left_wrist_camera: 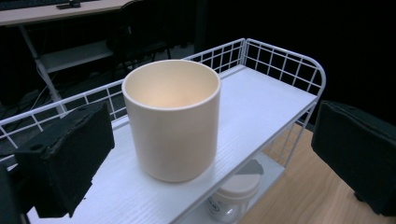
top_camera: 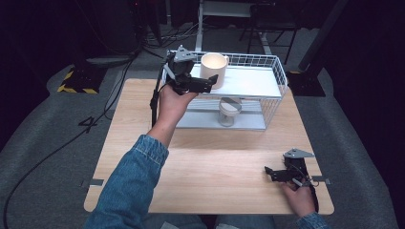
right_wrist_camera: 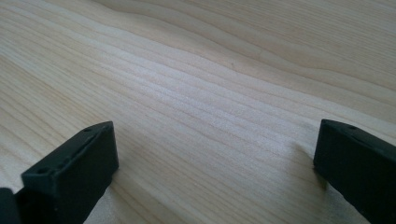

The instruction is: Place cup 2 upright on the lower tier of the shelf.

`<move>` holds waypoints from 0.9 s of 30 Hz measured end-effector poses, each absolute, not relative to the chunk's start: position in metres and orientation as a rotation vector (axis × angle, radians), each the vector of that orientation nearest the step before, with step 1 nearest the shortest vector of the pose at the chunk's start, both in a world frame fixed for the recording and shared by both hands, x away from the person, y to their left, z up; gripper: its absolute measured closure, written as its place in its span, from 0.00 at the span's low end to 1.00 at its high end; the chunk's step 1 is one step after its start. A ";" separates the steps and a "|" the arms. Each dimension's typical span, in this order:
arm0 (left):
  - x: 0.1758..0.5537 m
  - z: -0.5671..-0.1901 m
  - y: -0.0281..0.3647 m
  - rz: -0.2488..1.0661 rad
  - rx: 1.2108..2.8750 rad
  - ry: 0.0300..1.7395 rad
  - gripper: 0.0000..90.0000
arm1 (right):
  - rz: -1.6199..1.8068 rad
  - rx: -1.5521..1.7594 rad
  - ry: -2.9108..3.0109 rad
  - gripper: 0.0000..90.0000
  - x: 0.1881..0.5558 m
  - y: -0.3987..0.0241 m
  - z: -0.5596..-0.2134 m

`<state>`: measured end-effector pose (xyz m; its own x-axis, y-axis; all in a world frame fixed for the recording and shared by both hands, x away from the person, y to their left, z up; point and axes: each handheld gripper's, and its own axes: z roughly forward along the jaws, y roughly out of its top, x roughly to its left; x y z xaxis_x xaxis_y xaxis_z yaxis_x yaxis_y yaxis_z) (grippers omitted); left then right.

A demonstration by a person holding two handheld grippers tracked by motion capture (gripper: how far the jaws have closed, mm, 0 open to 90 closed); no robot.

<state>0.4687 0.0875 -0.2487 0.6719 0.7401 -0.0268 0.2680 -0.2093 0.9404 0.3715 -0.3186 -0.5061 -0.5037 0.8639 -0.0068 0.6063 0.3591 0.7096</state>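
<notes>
A cream cylindrical cup [top_camera: 213,69] [left_wrist_camera: 173,119] stands upright and empty on the top shelf of a white wire rack [top_camera: 267,81] [left_wrist_camera: 275,93]. My left gripper [top_camera: 210,83] [left_wrist_camera: 212,135] is raised to that shelf, open, with its jaws wide on either side of the cup and touching neither side. A small white jar [top_camera: 228,112] [left_wrist_camera: 236,196] sits on the rack's lower shelf under the cup. My right gripper [top_camera: 269,174] [right_wrist_camera: 215,154] rests low over the wooden table [top_camera: 215,157] [right_wrist_camera: 201,84] at the near right, open with nothing between its pads.
The rack stands at the table's far middle, with a wire rail round its top shelf. Beyond the table are dark floor, cables and the legs of another desk [top_camera: 200,19]. Bare wood lies between the rack and the near edge.
</notes>
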 end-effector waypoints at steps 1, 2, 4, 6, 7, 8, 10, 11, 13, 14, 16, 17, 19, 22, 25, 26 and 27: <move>0.465 -0.248 0.088 0.529 1.777 0.805 0.00 | 0.930 1.286 2.247 0.00 0.372 -0.319 -0.506; 0.462 -0.247 0.089 0.527 1.776 0.800 0.00 | 0.930 1.287 2.247 0.00 0.372 -0.319 -0.506; 0.455 -0.246 0.091 0.519 1.773 0.786 0.00 | 0.930 1.286 2.247 0.00 0.372 -0.319 -0.506; 0.450 -0.246 0.093 0.521 1.773 0.775 0.00 | 0.930 1.287 2.247 0.00 0.371 -0.319 -0.506; 0.447 -0.246 0.095 0.521 1.774 0.772 0.00 | 0.930 1.286 2.247 0.00 0.371 -0.319 -0.506; 0.444 -0.246 0.096 0.520 1.778 0.771 0.00 | 0.930 1.285 2.247 0.00 0.372 -0.319 -0.506; 0.439 -0.247 0.099 0.518 1.783 0.767 0.00 | 0.930 1.286 2.247 0.00 0.371 -0.319 -0.506; 0.435 -0.247 0.101 0.517 1.785 0.767 0.00 | 0.930 1.286 2.247 0.00 0.371 -0.319 -0.506; 0.431 -0.248 0.103 0.520 1.785 0.767 0.00 | 0.930 1.286 2.247 0.00 0.372 -0.319 -0.506; 0.428 -0.248 0.105 0.518 1.787 0.766 0.00 | 0.930 1.286 2.247 0.00 0.372 -0.319 -0.506; 0.423 -0.250 0.109 0.521 1.784 0.768 0.00 | 0.930 1.286 2.247 0.00 0.372 -0.319 -0.506; 0.420 -0.251 0.112 0.520 1.786 0.771 0.00 | 0.930 1.285 2.247 0.00 0.372 -0.319 -0.506; 0.417 -0.253 0.115 0.524 1.785 0.777 0.00 | 0.930 1.287 2.247 0.00 0.372 -0.319 -0.506; 0.411 -0.258 0.121 0.524 1.790 0.786 0.00 | 0.930 1.287 2.247 0.00 0.372 -0.319 -0.506; 0.405 -0.265 0.127 0.530 1.798 0.791 0.00 | 0.930 1.286 2.247 0.00 0.372 -0.319 -0.506; 0.403 -0.267 0.128 0.530 1.801 0.792 0.00 | 0.930 1.286 2.247 0.00 0.372 -0.319 -0.506; 0.401 -0.269 0.131 0.535 1.813 0.791 0.00 | 0.930 1.286 2.247 0.00 0.371 -0.319 -0.506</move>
<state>0.4012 0.1307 -0.2692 0.6825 0.7308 -0.0051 0.2671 -0.2429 0.9326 0.3715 -0.3185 -0.5061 -0.5038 0.8638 -0.0068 0.6062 0.3592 0.7096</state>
